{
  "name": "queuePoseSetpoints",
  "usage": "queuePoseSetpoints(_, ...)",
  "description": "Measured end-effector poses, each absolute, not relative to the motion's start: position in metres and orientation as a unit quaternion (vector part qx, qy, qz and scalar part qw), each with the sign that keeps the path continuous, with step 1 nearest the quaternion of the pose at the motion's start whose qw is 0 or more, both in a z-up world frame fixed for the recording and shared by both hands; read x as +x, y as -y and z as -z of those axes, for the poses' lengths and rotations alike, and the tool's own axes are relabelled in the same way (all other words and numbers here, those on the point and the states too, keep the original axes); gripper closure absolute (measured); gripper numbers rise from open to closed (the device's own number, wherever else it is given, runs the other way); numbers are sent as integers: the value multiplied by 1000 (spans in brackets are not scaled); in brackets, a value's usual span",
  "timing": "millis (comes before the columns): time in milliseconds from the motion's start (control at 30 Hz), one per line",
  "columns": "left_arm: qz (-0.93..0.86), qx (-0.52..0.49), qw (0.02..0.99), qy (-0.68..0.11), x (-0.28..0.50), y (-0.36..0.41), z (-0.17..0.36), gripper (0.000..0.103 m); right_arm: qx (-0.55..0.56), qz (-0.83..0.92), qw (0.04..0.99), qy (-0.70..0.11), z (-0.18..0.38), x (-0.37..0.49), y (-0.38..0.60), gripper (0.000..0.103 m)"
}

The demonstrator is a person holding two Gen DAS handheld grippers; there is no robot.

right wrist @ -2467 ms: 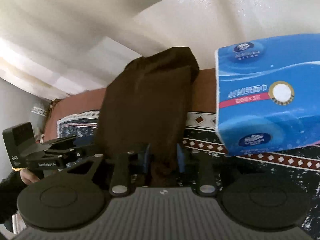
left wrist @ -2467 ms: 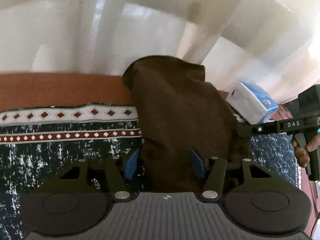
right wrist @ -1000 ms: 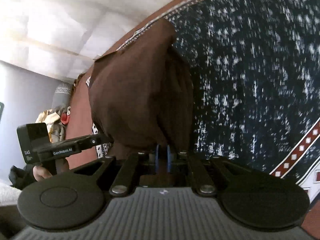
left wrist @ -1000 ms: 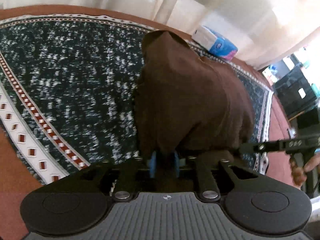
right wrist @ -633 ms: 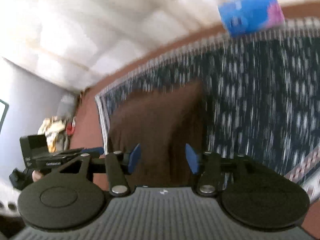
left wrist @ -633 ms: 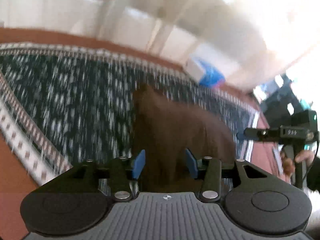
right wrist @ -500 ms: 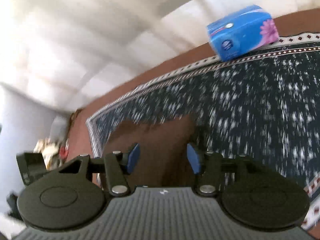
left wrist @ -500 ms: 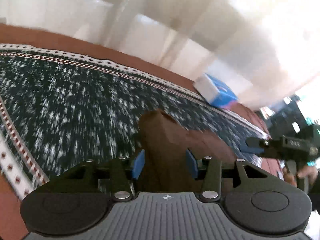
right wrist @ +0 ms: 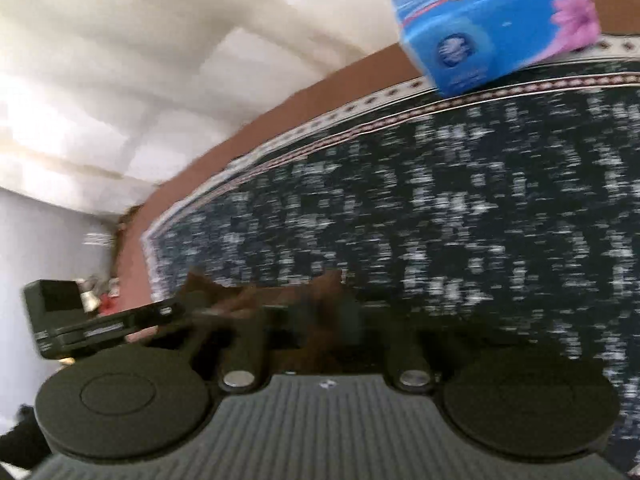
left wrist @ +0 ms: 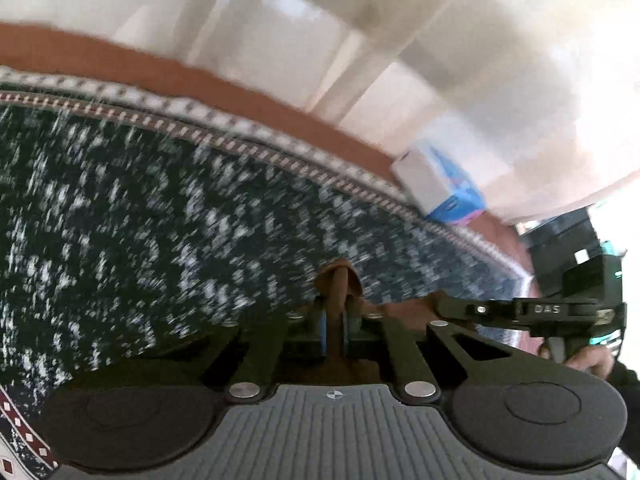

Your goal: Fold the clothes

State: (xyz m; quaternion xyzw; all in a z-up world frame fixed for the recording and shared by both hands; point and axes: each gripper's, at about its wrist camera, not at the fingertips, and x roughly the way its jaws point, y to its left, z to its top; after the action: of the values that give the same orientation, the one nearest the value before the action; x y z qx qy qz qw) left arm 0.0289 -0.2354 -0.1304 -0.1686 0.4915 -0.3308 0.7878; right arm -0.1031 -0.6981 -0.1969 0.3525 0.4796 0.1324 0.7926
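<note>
Both grippers' fingers (left wrist: 325,326) pinched tight on the brown cloth (left wrist: 337,280) edge between them.

A home room — pale curtains (left wrist: 280,32) hang behind. A patterned woven cloth (right wrist: 460,208) covers the bench; a blue tissue pack (right wrist: 492,20) sits at its edge.

Both grippers' jaws, open half a second ago, now pinch the brown cloth (left wrist: 338,276).
</note>
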Motion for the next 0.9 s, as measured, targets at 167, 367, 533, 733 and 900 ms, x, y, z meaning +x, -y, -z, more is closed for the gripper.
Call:
queuePoseSetpoints(167,371,-171,801,-437,3,219,76,102,371,-181,815,-407,146,-121,703,99)
queuePoseSetpoints(367,423,-145,789,-422,-74,190,28,101,360,-307,797,-375,76,-192,677,99)
queuePoseSetpoints(533,430,-108,741,-504,-149,184,75,101,320,-328,755,-469,101,-272,642,99)
queuePoseSetpoints(733,406,-42,716,-567,-191,184,138,87,293,-264,727,-562,176,-322,613,98)
queuePoseSetpoints(900,408,-1,707,-577,-199,175,150,60,275,-222,732,-582,202,-330,600,94)
